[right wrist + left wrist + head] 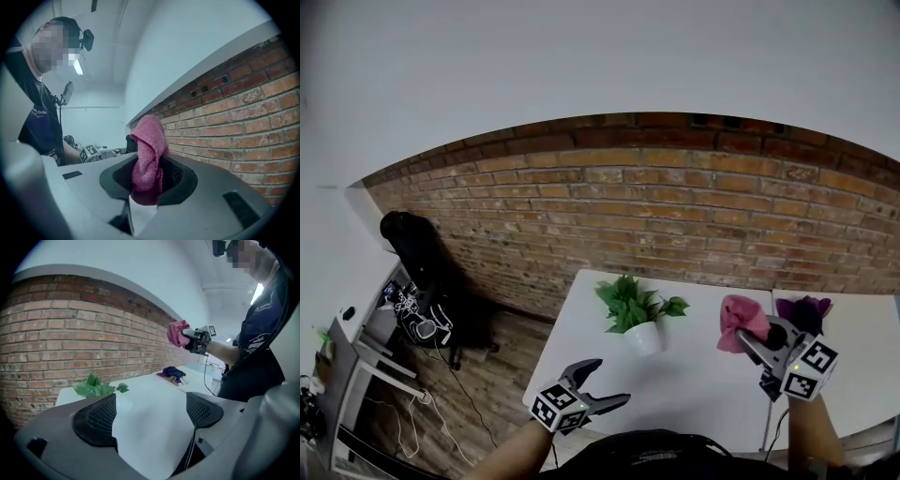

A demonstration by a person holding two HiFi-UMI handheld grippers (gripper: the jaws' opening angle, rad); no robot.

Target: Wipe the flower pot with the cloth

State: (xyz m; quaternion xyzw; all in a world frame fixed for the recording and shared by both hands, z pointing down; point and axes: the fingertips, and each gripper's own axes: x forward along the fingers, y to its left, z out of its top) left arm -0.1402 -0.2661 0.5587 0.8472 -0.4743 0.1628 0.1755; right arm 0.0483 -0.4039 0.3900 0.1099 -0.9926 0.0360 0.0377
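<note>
Right gripper point(750, 343) is clamped on the pink cloth point(739, 319), over the table's point(694, 398) right side, right of the flower pot point(644, 338). Left gripper point(612, 381) has its jaws apart with nothing between them, the pot near, on their far side.

A lab-like workroom: bare brick wall point(675, 216) ahead of the left tool point(612, 382), white bench point(694, 394) beneath it, plank floor point(502, 375) and cabled equipment point(420, 323) to its left.
</note>
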